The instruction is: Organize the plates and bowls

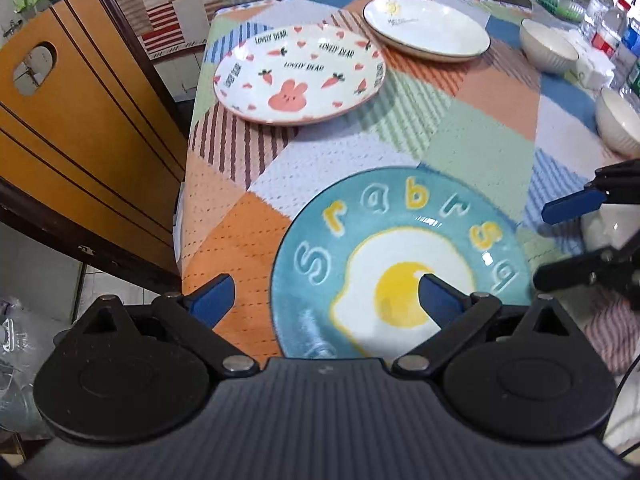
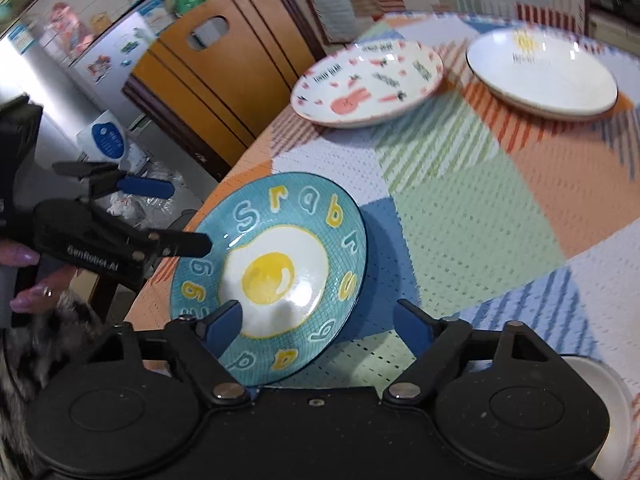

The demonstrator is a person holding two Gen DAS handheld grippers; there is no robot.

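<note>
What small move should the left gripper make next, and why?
Probably ease the left gripper down so its open jaws straddle the near left rim of the blue egg plate. One blue pad already hangs over the plate, the other over the tablecloth, and nothing is gripped yet.

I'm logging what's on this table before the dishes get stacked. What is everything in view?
egg plate: one, teal with a fried-egg picture, near table edge, below both grippers
bunny plate: one, white with pink rabbit and carrots, far left
sun plate: one, white with dark rim, far side
bowls: two, white, right side of table
tablecloth: one, patchwork pastel, covering table
chair: one, orange wood, left of table
bottles: a few, clear, far right
left gripper: black, blue fingers, open
right gripper: black, blue fingers, open
hand: one, holding left gripper
</note>
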